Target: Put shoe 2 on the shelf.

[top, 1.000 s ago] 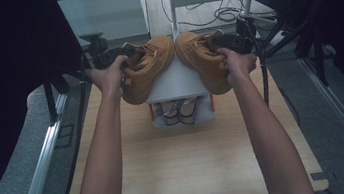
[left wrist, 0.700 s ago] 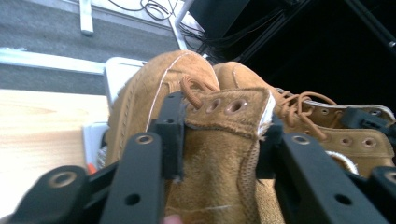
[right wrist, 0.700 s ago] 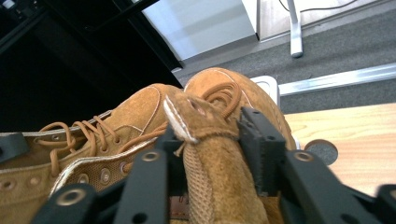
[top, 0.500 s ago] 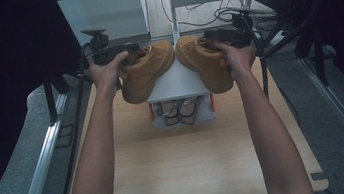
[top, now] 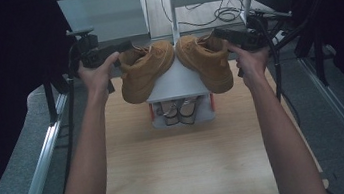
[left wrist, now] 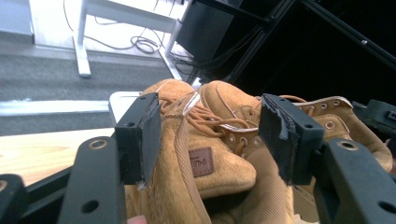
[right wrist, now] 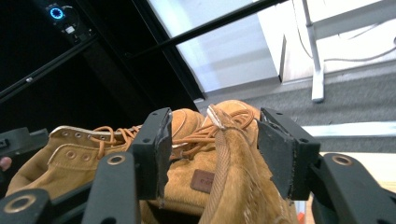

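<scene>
Two tan suede boots hang in the air above a grey shoe rack [top: 176, 82], toes nearly meeting over its top. My left gripper [top: 123, 48] is shut on the heel collar of the left boot [top: 144, 75]. In the left gripper view that boot [left wrist: 205, 158] fills the gap between the pads of my left gripper [left wrist: 212, 135], with the other boot [left wrist: 327, 116] beyond. My right gripper [top: 220, 35] is shut on the collar of the right boot [top: 206, 62]. The right gripper view has its boot [right wrist: 224, 172] between the pads of my right gripper [right wrist: 212, 149], with the left boot [right wrist: 70, 158] behind.
A pair of pale shoes [top: 178, 111] sits on the rack's lower shelf. The rack stands at the far middle of a wooden table [top: 189, 165]. Metal rails run along both sides, and a white desk frame with cables [top: 208, 1] stands beyond.
Both hands have raised the boots and carried them a little farther away, from beside the rack's top to above it. The toes have stayed close together.
</scene>
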{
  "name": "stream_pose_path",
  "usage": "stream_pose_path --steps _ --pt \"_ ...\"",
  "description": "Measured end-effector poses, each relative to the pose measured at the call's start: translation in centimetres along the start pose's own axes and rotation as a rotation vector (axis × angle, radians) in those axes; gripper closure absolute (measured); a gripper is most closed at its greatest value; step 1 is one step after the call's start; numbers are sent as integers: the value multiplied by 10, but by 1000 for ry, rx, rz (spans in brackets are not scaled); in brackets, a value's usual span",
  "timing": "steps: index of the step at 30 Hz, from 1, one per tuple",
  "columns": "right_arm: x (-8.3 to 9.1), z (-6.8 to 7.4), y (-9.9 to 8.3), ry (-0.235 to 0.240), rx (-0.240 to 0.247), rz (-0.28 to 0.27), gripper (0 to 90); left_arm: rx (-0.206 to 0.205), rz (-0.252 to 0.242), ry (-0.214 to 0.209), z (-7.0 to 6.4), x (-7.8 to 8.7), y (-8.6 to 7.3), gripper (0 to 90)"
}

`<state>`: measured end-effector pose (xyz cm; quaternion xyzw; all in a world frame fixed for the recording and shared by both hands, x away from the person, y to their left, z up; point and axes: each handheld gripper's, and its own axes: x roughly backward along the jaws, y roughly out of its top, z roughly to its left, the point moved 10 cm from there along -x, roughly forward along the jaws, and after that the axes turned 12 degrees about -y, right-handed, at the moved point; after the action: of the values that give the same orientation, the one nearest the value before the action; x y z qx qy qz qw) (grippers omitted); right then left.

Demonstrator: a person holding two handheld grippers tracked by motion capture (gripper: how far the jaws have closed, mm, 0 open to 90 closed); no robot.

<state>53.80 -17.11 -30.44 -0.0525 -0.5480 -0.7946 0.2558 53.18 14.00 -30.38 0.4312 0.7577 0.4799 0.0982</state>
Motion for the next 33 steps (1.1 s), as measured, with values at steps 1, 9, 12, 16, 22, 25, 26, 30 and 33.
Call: stream_pose_path --steps 1,9,12,16,22,25,26,30,33 --pt "0 0 0 0 0 0 459 -11 0 4 -1 3 0 393" --pt "26 -7 0 13 14 -22 586 -52 -4 25 -3 26 -6 468" --pt "35 -14 -1 7 10 -32 624 -42 -15 19 3 35 -10 517" --pt "48 -24 -2 -4 8 -54 695 -43 -6 -3 8 48 -21 584" --pt "55 -36 -8 -9 12 -58 779 -46 2 5 13 54 -31 679" --pt "57 -41 -16 -10 21 -50 842 -49 9 23 18 55 -35 739" --pt "57 -43 -18 -10 22 -49 860 -46 12 18 18 54 -38 762" --pt "56 -50 -30 -10 19 -39 894 -38 30 16 24 53 -48 839" --pt "54 -55 -38 -11 18 -30 895 -29 35 20 29 53 -54 870"
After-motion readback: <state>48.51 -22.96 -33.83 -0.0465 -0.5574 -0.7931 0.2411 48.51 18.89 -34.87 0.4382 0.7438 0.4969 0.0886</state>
